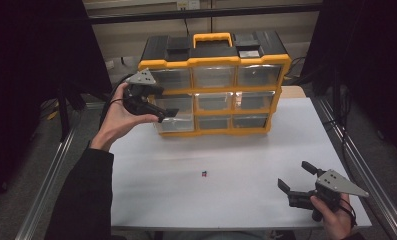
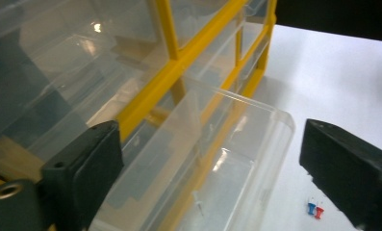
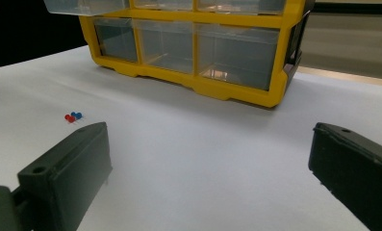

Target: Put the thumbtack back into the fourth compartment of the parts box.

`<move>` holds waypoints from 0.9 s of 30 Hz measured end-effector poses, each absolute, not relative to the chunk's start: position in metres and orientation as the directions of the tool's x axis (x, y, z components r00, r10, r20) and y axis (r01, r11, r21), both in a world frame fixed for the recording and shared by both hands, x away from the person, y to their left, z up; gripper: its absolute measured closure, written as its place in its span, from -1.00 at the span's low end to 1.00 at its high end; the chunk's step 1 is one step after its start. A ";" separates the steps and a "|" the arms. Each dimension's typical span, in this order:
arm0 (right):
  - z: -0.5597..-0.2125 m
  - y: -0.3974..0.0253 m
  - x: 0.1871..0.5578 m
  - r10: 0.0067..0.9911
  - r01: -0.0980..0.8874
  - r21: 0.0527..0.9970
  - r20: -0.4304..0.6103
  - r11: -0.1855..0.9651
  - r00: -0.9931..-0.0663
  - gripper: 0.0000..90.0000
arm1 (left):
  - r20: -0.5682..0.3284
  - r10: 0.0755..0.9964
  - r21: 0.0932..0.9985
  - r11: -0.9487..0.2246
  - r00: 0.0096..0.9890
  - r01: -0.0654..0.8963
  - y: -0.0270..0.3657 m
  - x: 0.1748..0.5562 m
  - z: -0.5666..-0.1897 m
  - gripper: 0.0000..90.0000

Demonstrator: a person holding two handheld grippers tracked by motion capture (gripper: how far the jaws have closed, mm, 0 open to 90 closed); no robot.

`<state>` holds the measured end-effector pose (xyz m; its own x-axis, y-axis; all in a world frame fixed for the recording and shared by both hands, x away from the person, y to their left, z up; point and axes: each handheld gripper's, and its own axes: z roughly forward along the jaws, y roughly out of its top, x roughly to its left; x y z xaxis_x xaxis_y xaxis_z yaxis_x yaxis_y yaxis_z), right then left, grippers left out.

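We log: left gripper (image 1: 161,102), jaws apart, at the pulled-out clear drawer (image 2: 217,163) of the yellow organizer (image 1: 213,82); right gripper (image 1: 296,179), jaws apart, above the counter (image 1: 236,165); pushpins (image 1: 204,174) between.

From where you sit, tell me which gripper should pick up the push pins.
Right, probably. The right gripper rests open low over the white table, jaws facing the push pins across bare surface. The left gripper is up at the pulled-out drawer of the yellow organizer.
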<state>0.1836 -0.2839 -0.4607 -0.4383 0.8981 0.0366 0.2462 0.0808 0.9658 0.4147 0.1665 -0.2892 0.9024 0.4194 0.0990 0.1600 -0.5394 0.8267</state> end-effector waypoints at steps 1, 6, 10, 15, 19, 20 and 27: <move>-0.461 -0.284 0.184 0.898 0.246 0.966 0.037 0.081 -0.439 -0.98 | 0.088 0.416 0.832 -0.530 0.905 0.163 0.167 0.412 -0.290 -0.86; -0.461 -0.284 0.184 0.897 0.249 0.965 0.039 0.080 -0.440 -0.98 | 0.093 0.403 0.853 -0.503 0.910 0.135 0.170 0.401 -0.296 -0.92; -0.461 -0.284 0.184 0.897 0.249 0.965 0.038 0.081 -0.440 -0.98 | 0.125 0.407 0.852 -0.512 0.905 0.113 0.169 0.391 -0.298 -0.93; -0.461 -0.284 0.184 0.898 0.249 0.965 0.036 0.083 -0.439 -0.98 | 0.134 0.393 0.863 -0.498 0.910 0.088 0.165 0.378 -0.297 -0.94; -0.461 -0.284 0.183 0.899 0.246 0.966 0.036 0.081 -0.437 -0.98 | 0.130 0.378 0.875 -0.479 0.917 0.073 0.165 0.369 -0.300 -0.94; -0.461 -0.284 0.183 0.898 0.246 0.966 0.035 0.082 -0.439 -0.98 | 0.127 0.376 0.876 -0.476 0.918 0.074 0.164 0.367 -0.301 -0.94; -0.461 -0.284 0.184 0.898 0.246 0.966 0.035 0.082 -0.438 -0.98 | 0.158 0.348 0.882 -0.471 0.924 0.027 0.164 0.354 -0.307 -0.92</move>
